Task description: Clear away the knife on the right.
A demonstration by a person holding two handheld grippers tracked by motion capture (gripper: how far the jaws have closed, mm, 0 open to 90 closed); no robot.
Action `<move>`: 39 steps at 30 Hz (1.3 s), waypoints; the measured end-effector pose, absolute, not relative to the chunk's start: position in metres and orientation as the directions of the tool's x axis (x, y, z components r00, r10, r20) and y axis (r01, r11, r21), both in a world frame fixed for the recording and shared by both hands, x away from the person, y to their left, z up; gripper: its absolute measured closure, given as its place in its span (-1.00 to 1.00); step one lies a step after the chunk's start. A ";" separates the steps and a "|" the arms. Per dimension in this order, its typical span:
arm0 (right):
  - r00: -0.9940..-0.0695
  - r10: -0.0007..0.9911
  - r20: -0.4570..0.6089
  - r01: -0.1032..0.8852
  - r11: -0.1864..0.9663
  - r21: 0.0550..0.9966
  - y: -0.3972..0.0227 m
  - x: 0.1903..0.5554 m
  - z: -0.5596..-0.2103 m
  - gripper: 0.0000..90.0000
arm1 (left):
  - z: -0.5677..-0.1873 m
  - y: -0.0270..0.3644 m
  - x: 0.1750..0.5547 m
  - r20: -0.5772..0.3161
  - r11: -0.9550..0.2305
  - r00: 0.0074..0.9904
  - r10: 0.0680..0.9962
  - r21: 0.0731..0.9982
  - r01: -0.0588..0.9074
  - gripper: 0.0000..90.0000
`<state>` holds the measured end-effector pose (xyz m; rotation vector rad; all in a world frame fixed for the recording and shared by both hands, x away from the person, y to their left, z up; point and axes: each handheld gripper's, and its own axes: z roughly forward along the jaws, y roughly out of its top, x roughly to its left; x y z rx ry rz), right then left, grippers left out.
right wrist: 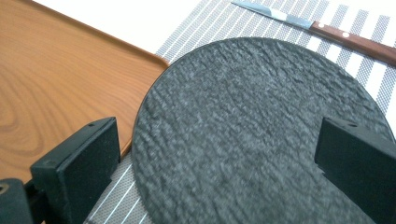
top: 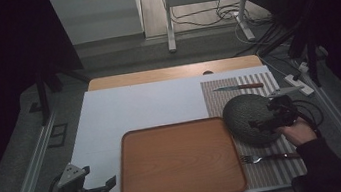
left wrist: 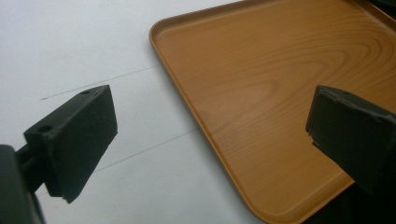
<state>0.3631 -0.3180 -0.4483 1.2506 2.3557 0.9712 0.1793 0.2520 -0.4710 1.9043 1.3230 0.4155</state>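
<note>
The right gripper (top: 263, 124), fingers spread, hovers over the dark plate (top: 248, 118) near the bench's right edge, beside the tray (top: 180, 163); next, judge a rim grip. The left gripper (top: 101, 188) waits open.

Wooden tray (top: 180, 163) on white sheet (top: 135, 108); knife (top: 238, 87) & fork (top: 268, 157) on striped mat (top: 219, 96).
</note>
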 end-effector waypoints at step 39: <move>-0.453 0.891 -0.001 0.710 0.362 0.604 -0.314 0.498 -0.475 -1.00 | -0.472 0.252 0.181 -0.165 -0.184 0.436 0.885 0.735 0.652 -0.95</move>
